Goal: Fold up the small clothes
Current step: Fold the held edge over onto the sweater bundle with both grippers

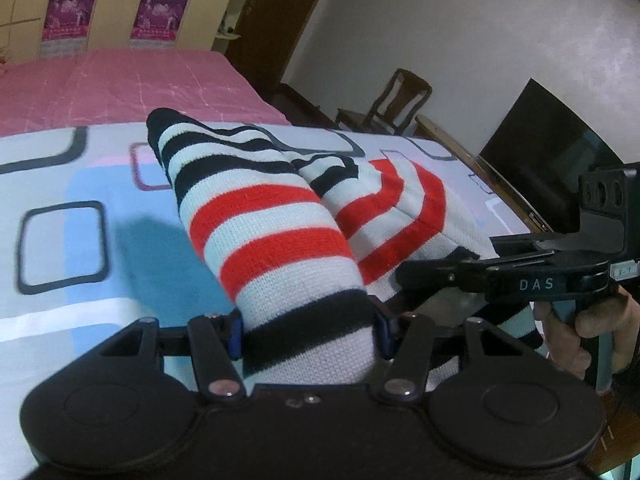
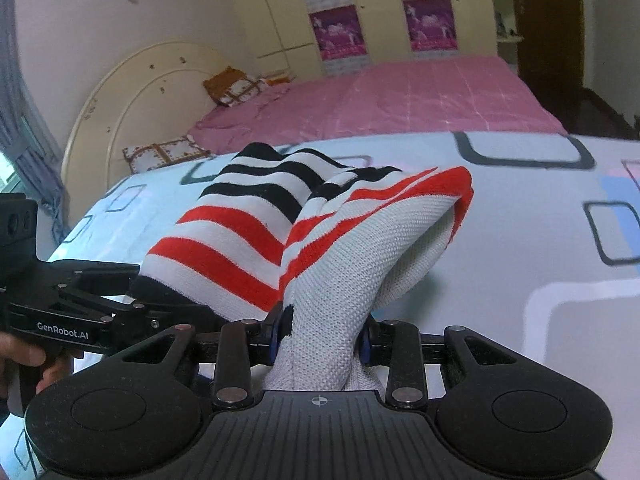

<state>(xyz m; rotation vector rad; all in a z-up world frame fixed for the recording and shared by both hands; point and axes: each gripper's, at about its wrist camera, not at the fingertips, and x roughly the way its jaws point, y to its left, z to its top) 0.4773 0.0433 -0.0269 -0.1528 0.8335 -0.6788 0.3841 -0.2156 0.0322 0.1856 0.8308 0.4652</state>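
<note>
While both grippers clamped the near edge of the striped knit garment (image 1: 276, 220), it hung forward from the jaws, its long axis running toward the far edge of the patterned sheet (image 1: 60, 240). Left gripper (image 1: 310, 330) and right gripper (image 2: 320, 334) were part-closed on bunched fabric, side by side.
</note>
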